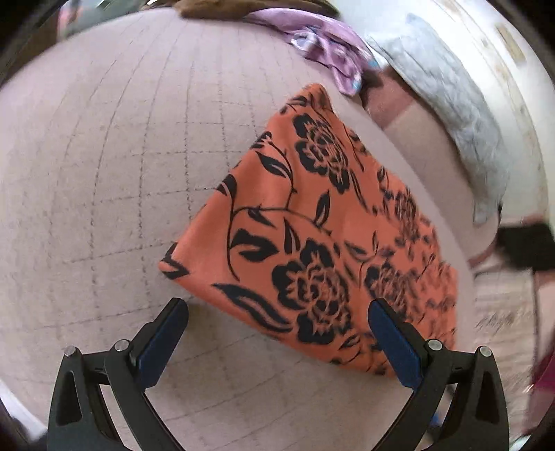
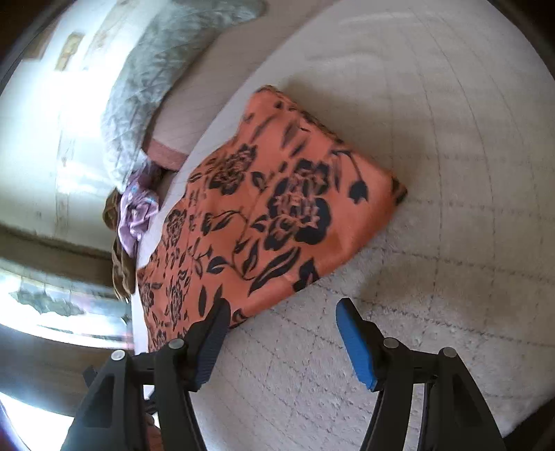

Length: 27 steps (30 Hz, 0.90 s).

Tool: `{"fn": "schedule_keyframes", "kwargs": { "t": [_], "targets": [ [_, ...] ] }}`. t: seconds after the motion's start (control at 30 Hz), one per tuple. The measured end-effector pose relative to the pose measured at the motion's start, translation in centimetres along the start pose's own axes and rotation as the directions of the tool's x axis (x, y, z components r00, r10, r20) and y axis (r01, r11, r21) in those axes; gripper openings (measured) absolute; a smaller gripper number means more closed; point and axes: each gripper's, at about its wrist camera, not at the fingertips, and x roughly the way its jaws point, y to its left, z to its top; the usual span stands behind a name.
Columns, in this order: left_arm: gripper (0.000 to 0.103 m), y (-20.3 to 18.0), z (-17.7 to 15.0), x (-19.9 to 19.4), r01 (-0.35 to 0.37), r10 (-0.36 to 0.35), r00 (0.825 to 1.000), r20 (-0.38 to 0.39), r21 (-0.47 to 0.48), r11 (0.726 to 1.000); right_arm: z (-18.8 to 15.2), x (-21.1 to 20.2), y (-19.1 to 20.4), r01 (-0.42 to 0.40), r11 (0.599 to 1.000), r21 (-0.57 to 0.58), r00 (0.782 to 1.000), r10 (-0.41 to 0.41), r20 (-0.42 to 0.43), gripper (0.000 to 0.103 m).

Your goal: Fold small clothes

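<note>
Smooth orange floral cloth (image 1: 312, 222) on a matt, nubbly quilted blanket (image 1: 104, 173); ribbed blue jaws.

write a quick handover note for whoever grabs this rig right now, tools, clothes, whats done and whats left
Left tool: open, holding nothing, at the near edge of the orange floral garment.
Right tool: open, holding nothing, at the same garment's edge.
The garment lies folded into a compact rectangle on the quilted bed cover.
A purple garment and a brown one lie crumpled at the far edge.
Done: the orange piece looks folded.
Left: probably the purple and brown pieces.
</note>
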Motion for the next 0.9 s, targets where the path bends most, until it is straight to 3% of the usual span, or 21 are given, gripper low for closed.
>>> {"fn": "schedule_keyframes", "kwargs": {
  "t": [0.13,0.23,0.4,0.53,0.57,0.6,0.63,0.9],
  "targets": [
    [0.101,-0.2,0.8,0.5,0.021,-0.019,0.999,0.037,-0.051,0.998,0.9,0.8,-0.9,-0.045,0.997,0.059,0.998,0.043,0.037,0.068],
    [0.087,-0.6,1.4,1.2,-0.003,0.009,0.997,0.082,-0.069,0.998,1.9,1.6,-1.1,-0.066,0.995,0.075,0.996,0.061,0.066,0.068],
    [0.043,-0.6,1.8,2.5,-0.046,0.053,0.993,0.110,-0.062,0.997,2.9,2.6,-0.5,-0.066,0.996,0.056,0.991,0.059,0.123,0.068],
    [0.034,-0.2,2.2,2.7,-0.035,0.044,0.992,0.121,-0.070,0.997,3.6,3.3,0.0,-0.056,0.998,0.031,0.984,0.050,0.171,0.068],
    [0.031,-0.3,2.3,2.8,-0.037,0.045,0.992,0.122,-0.065,0.997,3.7,3.4,0.3,-0.045,0.999,0.013,0.982,0.041,0.187,0.065],
    [0.028,-0.4,2.3,2.8,-0.038,0.045,0.991,0.124,-0.057,0.998,3.8,3.6,0.5,-0.021,1.000,-0.005,0.979,0.022,0.204,0.051],
    [0.027,-0.4,2.4,2.9,-0.034,0.041,0.991,0.125,-0.056,0.998,4.0,4.1,0.5,0.017,1.000,-0.021,0.978,-0.013,0.209,0.024],
    [0.021,-1.0,2.1,1.5,-0.013,0.015,0.989,0.149,-0.013,1.000,2.8,1.9,2.9,0.058,0.991,-0.117,0.945,-0.017,0.326,0.015]
  ]
}}
